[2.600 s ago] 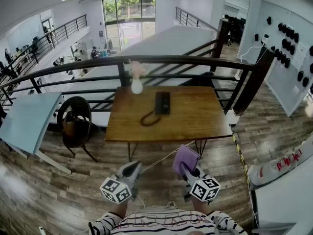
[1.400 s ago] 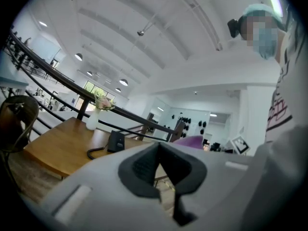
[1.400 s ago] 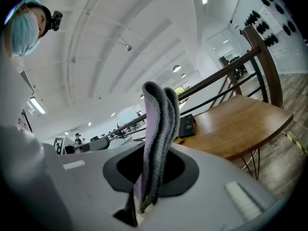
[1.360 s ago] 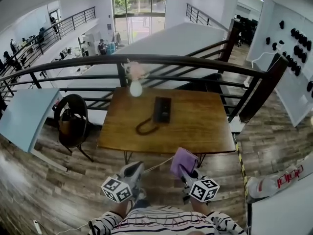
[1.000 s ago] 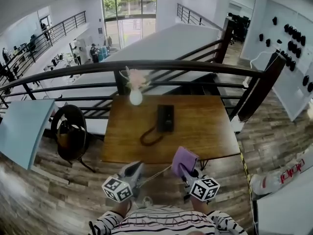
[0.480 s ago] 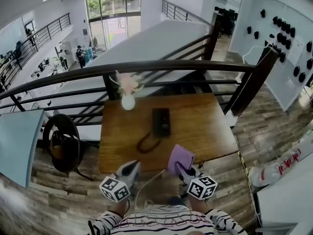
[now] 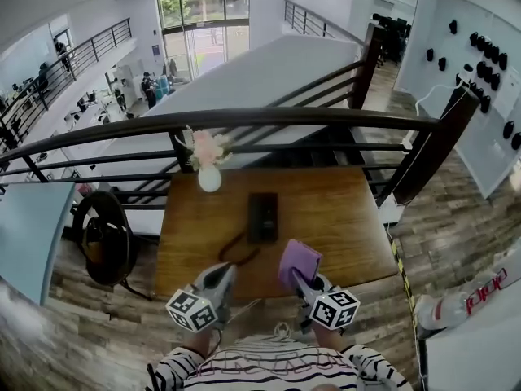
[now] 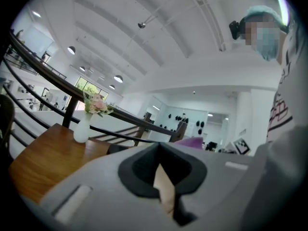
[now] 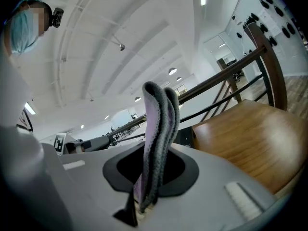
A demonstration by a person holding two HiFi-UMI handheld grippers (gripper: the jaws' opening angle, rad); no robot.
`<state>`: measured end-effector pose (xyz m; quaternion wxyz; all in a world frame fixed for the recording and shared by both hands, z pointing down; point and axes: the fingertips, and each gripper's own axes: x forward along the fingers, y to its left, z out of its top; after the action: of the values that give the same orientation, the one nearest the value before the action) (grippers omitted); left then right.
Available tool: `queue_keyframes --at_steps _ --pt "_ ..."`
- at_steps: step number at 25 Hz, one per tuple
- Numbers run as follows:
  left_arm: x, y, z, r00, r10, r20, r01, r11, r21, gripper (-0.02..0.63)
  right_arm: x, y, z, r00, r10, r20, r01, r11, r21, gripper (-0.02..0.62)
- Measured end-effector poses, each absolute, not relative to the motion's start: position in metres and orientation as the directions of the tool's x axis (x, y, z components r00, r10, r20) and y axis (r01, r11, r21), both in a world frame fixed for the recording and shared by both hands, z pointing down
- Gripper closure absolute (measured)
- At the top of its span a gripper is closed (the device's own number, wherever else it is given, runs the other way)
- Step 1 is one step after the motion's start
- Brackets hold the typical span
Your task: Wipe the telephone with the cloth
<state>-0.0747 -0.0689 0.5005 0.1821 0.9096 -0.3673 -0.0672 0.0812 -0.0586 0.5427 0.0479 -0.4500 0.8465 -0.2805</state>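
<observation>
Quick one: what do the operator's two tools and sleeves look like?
The left tool and right tool match: grey tapering shells with a black recess at the jaws, each carrying a white cube printed with black square markers. The sleeves are striped black and white.

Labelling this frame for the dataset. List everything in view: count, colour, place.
table: 1, brown wood, centre, against the railing
telephone: 1, black, middle of table, with its cord looping toward the near-left edge
vase: 1, white with pink flowers, far-left of table
cloth: 1, purple, over the near table edge
railing: 1, dark, behind table
chair: 1, black, left of table
left gripper: 1, grey, jaws together, empty
right gripper: 1, grey, clamped on the cloth
</observation>
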Motion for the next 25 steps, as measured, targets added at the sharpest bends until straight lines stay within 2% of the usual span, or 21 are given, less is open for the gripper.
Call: queue_keyframes --at_steps 7,13,25 --pt "-0.014 -0.096 0.509 0.676 -0.737 0.006 -0.683 -0.624 0.378 0.606 0.133 -0.098 0.551 -0.659 -0.733 0.168 -0.695 0.509 -0.508 0.545" --pt "0.011 -0.105 0.521 0.644 -0.765 0.022 -0.707 -0.584 0.399 0.606 0.155 -0.121 0.559 -0.695 -0.694 0.188 -0.673 0.535 -0.51 0.545" --pt "-0.019 -0.171 0.516 0.652 -0.758 0.019 -0.7 -0.592 0.4 0.606 0.126 -0.179 0.564 -0.68 -0.706 0.197 -0.68 0.507 -0.529 0.543"
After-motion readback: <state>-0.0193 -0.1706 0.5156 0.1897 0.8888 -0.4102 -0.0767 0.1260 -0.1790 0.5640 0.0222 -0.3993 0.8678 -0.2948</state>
